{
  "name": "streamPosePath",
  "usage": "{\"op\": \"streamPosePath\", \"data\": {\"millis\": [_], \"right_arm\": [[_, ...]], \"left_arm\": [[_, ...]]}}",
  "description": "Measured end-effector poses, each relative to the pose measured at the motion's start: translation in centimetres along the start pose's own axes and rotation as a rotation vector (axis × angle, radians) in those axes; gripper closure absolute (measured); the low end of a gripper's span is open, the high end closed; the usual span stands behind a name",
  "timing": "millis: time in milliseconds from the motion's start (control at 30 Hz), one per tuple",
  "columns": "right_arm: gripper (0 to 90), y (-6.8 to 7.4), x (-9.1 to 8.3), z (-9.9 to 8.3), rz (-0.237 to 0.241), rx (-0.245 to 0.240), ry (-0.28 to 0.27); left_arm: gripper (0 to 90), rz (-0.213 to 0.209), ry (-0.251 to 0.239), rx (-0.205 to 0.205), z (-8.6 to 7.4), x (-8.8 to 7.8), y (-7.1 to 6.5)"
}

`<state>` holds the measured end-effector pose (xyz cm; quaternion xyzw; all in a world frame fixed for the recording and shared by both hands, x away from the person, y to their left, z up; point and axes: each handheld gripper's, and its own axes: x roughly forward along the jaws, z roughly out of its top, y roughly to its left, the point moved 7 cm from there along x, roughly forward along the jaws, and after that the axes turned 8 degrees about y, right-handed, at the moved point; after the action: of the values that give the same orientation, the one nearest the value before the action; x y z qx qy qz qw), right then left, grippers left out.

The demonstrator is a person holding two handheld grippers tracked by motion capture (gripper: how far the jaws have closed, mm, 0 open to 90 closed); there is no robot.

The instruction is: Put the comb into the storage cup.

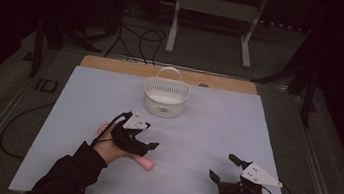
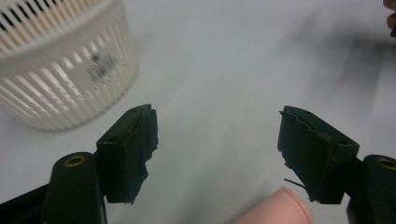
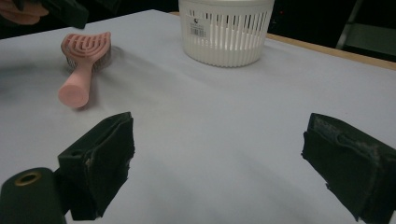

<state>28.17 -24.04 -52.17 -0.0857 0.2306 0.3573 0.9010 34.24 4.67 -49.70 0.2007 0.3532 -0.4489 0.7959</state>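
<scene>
Hovering from the high view: left gripper over the pink brush, right gripper well apart on the mat. Gaping in the left gripper view, jaws clear of the brush handle, basket beyond. Standing wide and empty in the right gripper view, brush lying flat left of the basket.

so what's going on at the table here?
A person holds a claw in each hand over a table covered in pale sheeting. The left claw is down over a pink hairbrush lying flat on the sheet; its jaws stand apart and are not gripping, with the handle end just below them. The right claw hovers open over bare sheet, holding nothing. A white slatted basket stands upright farther back, apart from the brush.
</scene>
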Motion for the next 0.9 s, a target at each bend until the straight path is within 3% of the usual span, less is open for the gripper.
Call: {"op": "streamPosePath", "data": {"millis": [233, 467, 700, 867, 900], "right_arm": [[8.9, 0.0, 0.0, 0.0, 0.002, -0.001, 0.000], [8.9, 0.0, 0.0, 0.0, 0.001, 0.002, 0.002], [8.9, 0.0, 0.0, 0.0, 0.002, -0.002, 0.003], [8.9, 0.0, 0.0, 0.0, 0.001, 0.000, 0.002], [8.9, 0.0, 0.0, 0.0, 0.000, -0.003, 0.002]], "left_arm": [[47.1, -0.008, 0.041, -0.011, -0.5, 1.1, -0.2], [54.8, -0.007, 0.085, -0.008, -1.0, 2.0, -0.6], [69.4, -0.014, 0.115, -0.016, -1.3, 2.6, -0.8], [75.1, -0.029, 0.142, -0.017, -1.6, 2.9, -1.0], [79.9, -0.033, 0.150, -0.017, -1.7, 3.0, -1.1]]}}
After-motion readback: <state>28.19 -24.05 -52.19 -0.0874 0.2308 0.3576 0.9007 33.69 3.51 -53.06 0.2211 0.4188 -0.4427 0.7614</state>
